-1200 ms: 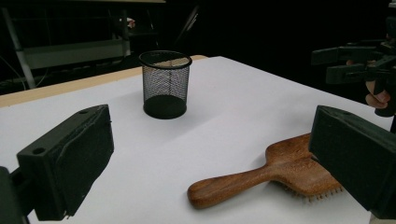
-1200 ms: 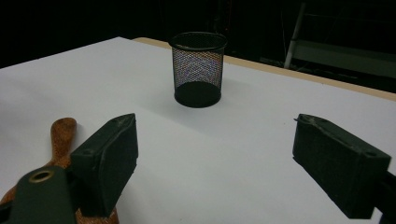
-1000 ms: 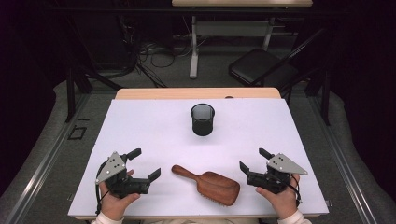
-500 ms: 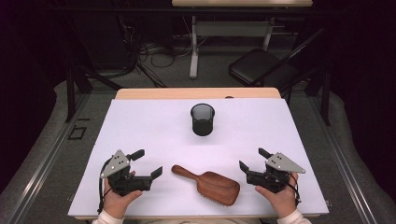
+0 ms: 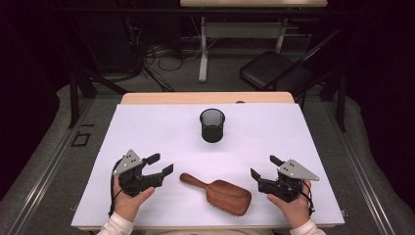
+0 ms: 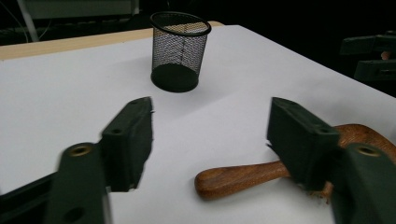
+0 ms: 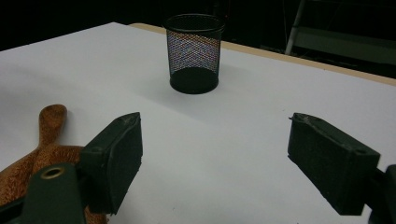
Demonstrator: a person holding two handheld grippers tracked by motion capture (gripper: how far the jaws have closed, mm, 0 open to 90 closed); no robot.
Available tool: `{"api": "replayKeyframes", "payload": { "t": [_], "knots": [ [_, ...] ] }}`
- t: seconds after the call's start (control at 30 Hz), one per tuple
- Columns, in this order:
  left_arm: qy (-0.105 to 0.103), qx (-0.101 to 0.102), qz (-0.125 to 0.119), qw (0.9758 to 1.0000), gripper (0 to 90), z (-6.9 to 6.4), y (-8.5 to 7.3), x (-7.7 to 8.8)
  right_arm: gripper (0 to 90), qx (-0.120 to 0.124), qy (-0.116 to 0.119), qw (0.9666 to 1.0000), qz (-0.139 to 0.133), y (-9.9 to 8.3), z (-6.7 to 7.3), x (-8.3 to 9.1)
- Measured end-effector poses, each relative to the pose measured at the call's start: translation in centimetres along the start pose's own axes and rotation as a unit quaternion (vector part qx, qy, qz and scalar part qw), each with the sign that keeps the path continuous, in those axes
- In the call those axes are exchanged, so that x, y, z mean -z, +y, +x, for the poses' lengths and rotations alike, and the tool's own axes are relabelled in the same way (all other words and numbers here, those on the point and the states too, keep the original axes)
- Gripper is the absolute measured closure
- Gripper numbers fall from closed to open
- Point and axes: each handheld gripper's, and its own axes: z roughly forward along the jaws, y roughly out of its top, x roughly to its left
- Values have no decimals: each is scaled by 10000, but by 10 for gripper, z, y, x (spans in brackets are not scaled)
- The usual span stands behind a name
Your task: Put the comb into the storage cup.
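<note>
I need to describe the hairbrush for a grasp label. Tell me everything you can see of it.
The wooden hairbrush looks like reddish-brown, glossy wood in one piece: a slim rounded handle widening into a broad paddle head. It lies flat on the white table, apparently bristles down, a few showing under the head's near edge. The handle points toward the left tongs, the head toward the right tongs. It sits near the front edge, between both. Nothing but the table touches it.

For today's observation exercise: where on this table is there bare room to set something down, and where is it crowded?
Bare white table lies left and right of the mesh cup, and in the wide band between the cup and the wooden hairbrush. The near edge is crowded: the brush lies between the left gripper and right gripper, both open.
</note>
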Motion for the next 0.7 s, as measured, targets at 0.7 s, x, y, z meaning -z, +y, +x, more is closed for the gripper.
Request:
{"api": "replayKeyframes", "payload": {
  "t": [0.7],
  "knots": [
    [174,68,423,9989,673,1,20,-33,176,-12,11,10000,91,-1,1,-2]
  ]
}}
